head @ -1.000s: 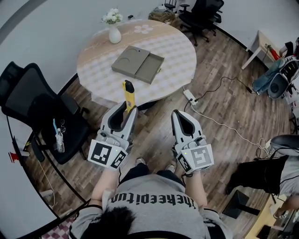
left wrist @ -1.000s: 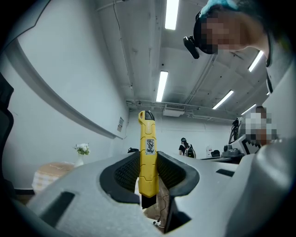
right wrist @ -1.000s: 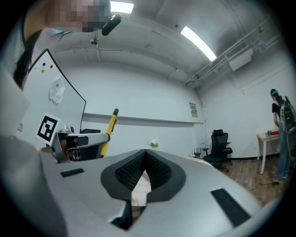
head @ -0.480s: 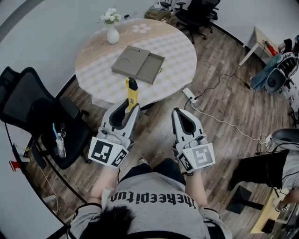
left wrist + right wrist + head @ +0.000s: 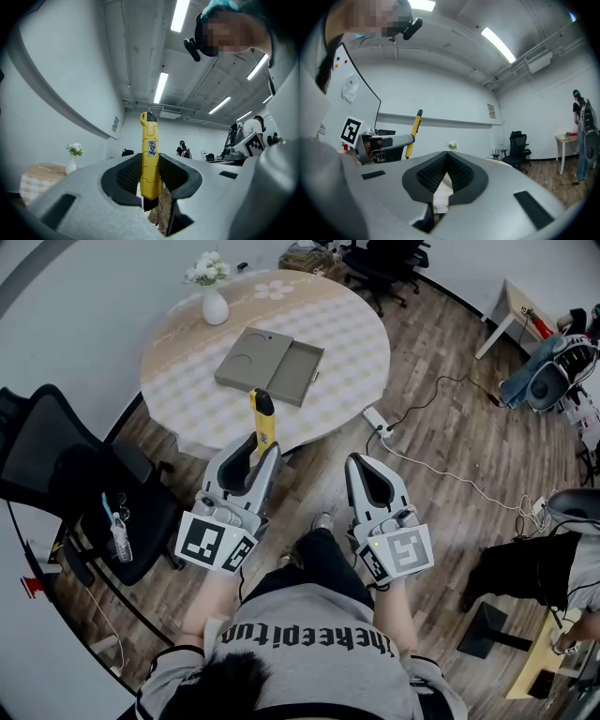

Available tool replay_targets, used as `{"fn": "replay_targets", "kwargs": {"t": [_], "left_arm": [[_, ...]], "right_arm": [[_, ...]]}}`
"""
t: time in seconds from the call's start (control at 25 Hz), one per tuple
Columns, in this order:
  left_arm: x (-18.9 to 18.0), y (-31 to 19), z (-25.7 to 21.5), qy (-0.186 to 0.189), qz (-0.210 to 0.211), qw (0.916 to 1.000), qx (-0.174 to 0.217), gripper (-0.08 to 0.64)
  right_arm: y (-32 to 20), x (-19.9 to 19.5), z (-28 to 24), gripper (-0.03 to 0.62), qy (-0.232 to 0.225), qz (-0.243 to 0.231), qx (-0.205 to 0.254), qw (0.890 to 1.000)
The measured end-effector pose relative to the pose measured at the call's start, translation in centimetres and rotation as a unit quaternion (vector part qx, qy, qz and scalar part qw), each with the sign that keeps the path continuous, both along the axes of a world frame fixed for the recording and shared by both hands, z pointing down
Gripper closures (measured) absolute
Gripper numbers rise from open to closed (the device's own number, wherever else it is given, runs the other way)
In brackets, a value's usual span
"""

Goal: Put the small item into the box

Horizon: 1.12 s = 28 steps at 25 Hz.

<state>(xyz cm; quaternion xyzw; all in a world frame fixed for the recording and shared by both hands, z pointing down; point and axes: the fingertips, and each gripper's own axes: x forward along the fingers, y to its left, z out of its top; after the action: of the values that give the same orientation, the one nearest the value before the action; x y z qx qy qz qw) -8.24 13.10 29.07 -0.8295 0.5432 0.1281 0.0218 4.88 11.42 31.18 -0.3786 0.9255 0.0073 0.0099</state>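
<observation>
Well short of the box [image 5: 270, 365], the left gripper [image 5: 258, 454] clamps the yellow utility knife [image 5: 149, 159] upright for carrying, while the right gripper [image 5: 361, 463] is closed on nothing.

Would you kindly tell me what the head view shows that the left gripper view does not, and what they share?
Only the head view shows the open box lying flat on the round table, and the black chair beside it. Only the left gripper view shows the ceiling lights and the label on the yellow tool. Both show the left gripper shut on that tool, and the vase of flowers on the table.
</observation>
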Motion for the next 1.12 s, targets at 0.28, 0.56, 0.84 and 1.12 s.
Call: {"fn": "replay_targets", "kwargs": {"t": [0.28,0.56,0.84,1.12], "left_arm": [[-1.0,-2.8,0.0,-0.005,-0.012,0.9999,0.001,0.436],[-1.6,-6.4,-0.3,-0.004,-0.028,0.9996,0.002,0.437],[-1.5,-10.3,-0.3,-0.005,-0.038,0.9993,-0.001,0.436],[-0.8,-13.5,-0.8,-0.008,-0.049,0.9988,-0.001,0.436]], "right_arm": [[-3.3,-1.6,-0.2,0.586,0.000,-0.019,0.003,1.000],[-7.4,-2.6,-1.0,0.586,0.000,-0.039,0.010,0.999],[-11.6,-2.9,-1.1,0.586,-0.001,-0.053,0.008,0.999],[-15.1,-2.6,-1.3,0.586,-0.005,-0.069,0.004,0.998]]}}
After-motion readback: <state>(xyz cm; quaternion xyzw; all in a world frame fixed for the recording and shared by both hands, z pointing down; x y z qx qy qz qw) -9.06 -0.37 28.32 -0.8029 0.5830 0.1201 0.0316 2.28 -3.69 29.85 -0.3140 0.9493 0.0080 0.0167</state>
